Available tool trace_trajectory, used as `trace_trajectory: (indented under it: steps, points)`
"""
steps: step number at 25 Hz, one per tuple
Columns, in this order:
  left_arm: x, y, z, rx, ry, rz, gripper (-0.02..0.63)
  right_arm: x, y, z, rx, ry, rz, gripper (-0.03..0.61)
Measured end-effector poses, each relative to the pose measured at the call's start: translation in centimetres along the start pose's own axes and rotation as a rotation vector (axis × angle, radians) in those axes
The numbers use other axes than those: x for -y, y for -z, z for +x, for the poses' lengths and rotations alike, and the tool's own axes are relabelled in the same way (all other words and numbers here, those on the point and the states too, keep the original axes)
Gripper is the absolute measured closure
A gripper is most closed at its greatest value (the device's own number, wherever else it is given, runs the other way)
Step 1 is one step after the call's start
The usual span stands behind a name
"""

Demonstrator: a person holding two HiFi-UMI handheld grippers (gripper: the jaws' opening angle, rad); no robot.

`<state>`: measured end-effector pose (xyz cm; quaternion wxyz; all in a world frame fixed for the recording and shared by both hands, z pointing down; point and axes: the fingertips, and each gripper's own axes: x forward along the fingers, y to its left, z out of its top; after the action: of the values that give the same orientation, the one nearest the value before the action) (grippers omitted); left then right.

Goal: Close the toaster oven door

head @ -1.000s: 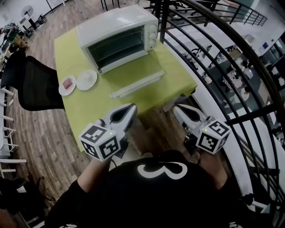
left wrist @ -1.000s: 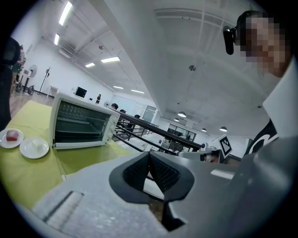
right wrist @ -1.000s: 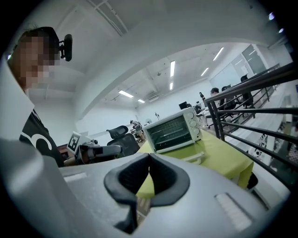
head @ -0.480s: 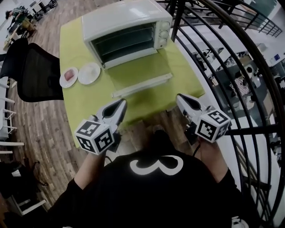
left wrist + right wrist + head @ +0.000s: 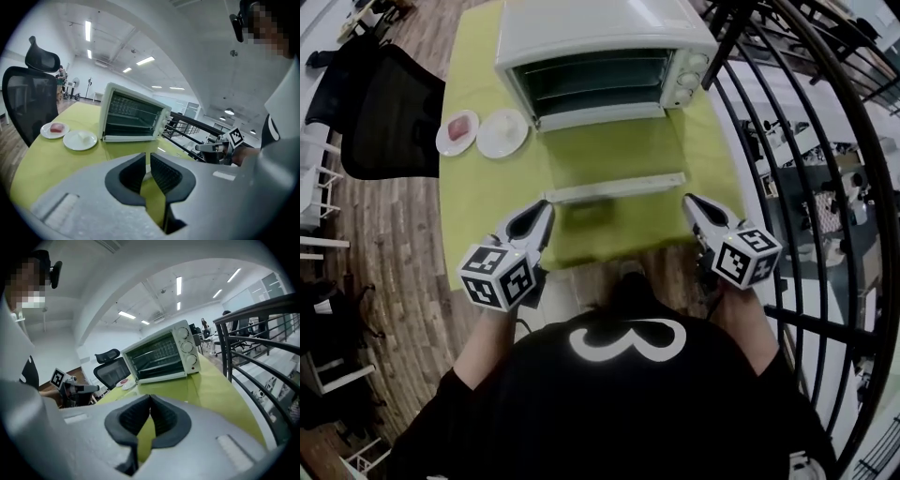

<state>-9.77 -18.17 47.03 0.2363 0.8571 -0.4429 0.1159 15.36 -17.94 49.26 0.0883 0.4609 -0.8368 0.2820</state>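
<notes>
On the green worktop (image 5: 487, 187) sits the white toaster oven (image 5: 600, 37), its glass door (image 5: 609, 150) lying flat and open. Both the left tool (image 5: 544, 208) and the right tool (image 5: 690, 201) are squeezed shut, holding nothing, near the door's long white handle (image 5: 614, 187). I think the door is light, hard and swings on a hinge. Its glass could crack, so push up gently under the handle.
</notes>
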Motion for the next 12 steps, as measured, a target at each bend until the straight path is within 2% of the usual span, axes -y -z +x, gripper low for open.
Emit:
trace_trajectory:
  steps: [3, 5, 6, 7, 10, 12]
  points:
    - [-1.6, 1.1, 0.4, -0.023, -0.057, -0.008, 0.595, 1.9, 0.6, 1.3, -0.039, 0.023, -0.007, 0.575]
    - [-2.4, 2.3, 0.6, -0.048, -0.085, -0.020, 0.565, 2.9, 1.3, 1.9, -0.066, 0.028, -0.013, 0.572]
    - [-2.7, 2.9, 0.8, -0.063, -0.095, -0.026, 0.527, 3.4, 1.6, 2.1, -0.077, 0.029, -0.011, 0.490]
    - [-3.1, 3.5, 1.0, -0.078, -0.103, -0.032, 0.504, 3.8, 2.0, 2.3, -0.087, 0.033, -0.011, 0.456]
    - [-4.4, 5.3, 1.3, -0.118, -0.140, -0.043, 0.463, 4.8, 3.3, 3.2, -0.133, 0.056, -0.049, 0.454]
    - [-5.4, 6.6, 1.5, -0.146, -0.173, -0.049, 0.415, 5.2, 4.5, 4.1, -0.179, 0.070, -0.097, 0.418]
